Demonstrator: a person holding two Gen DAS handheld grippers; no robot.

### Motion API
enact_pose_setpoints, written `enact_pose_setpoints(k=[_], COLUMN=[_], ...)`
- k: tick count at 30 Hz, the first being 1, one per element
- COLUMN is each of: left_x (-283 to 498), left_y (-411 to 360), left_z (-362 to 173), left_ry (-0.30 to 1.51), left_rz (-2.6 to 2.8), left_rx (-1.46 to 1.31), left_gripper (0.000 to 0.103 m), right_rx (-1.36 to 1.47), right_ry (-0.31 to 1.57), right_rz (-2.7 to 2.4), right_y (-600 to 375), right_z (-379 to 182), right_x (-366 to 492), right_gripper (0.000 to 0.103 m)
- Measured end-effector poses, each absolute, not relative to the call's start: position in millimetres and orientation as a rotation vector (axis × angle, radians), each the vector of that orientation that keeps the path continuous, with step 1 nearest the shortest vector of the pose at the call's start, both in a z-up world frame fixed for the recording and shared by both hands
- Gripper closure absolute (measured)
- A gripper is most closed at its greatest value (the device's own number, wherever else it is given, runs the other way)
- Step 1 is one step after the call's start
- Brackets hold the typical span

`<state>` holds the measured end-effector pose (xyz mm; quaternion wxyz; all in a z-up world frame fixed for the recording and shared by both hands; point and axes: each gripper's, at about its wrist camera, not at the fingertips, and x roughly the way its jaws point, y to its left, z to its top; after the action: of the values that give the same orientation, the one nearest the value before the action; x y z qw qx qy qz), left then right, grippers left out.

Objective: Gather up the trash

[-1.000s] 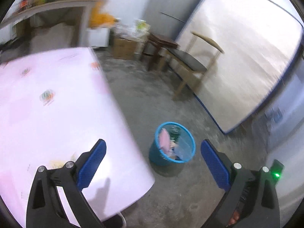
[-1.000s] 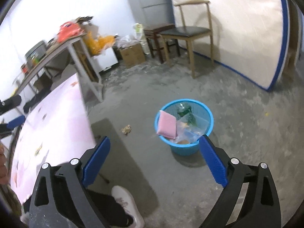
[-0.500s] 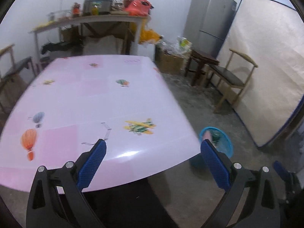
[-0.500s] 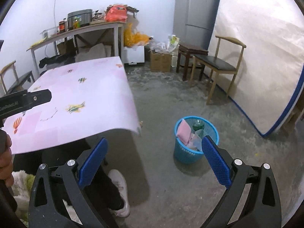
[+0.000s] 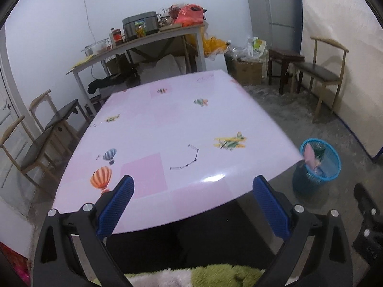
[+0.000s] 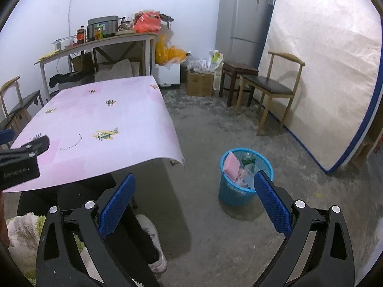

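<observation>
Along the left wall in the left wrist view, two wooden chairs (image 5: 36, 141) with dark seats stand beside the pink table (image 5: 167, 129). Its glossy cover carries printed hot-air balloons (image 5: 101, 177) and a yellow aeroplane (image 5: 229, 141). The left gripper (image 5: 192, 209) hangs over the table's near edge with its blue-padded fingers (image 5: 115, 209) spread wide and nothing between them. Behind the table, a grey side table (image 5: 134, 45) holds a metal cooker (image 5: 140, 25), jars and a red plastic bag (image 5: 190, 14). Right of the pink table, on the concrete floor, stands the blue mesh waste basket (image 5: 318, 165), with a pink sponge-like piece (image 5: 311, 154) and other rubbish in it. A black part of the other tool (image 5: 368, 217) shows at the right edge.

From the right wrist view, the left tool's black body (image 6: 21, 160) enters at the left edge, over the table cover (image 6: 95, 124). A person's dark trouser leg and white shoe (image 6: 153, 244) show below the table edge. The right gripper (image 6: 195, 205) is also wide open and empty, held above the floor. The waste basket (image 6: 241, 189) sits just beyond its right finger (image 6: 273, 205), holding the pink piece (image 6: 231, 166), a green bottle (image 6: 247, 161) and clear plastic. Further right stand a cardboard box (image 6: 199, 83), a dark stool (image 6: 239, 79), a silver fridge (image 6: 244, 19), a wooden chair (image 6: 273, 93) and a mattress (image 6: 323, 67) leaning on the wall.
</observation>
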<state>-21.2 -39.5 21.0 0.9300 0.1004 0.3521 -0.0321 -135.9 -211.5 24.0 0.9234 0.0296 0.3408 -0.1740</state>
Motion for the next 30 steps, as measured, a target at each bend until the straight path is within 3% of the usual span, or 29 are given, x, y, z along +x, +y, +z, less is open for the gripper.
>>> enact_pose_setpoints(k=[30], left_x=[-24], left_y=[-41], left_z=[13], left_ry=[0.762], left_rz=[-0.012], left_rx=[0.242], left_gripper=[0.006], right_rx=[0.045], right_ry=[0.765], right_rz=[-0.327], right_y=[-212], right_z=[13], right_x=[-133], right_gripper=[0.008])
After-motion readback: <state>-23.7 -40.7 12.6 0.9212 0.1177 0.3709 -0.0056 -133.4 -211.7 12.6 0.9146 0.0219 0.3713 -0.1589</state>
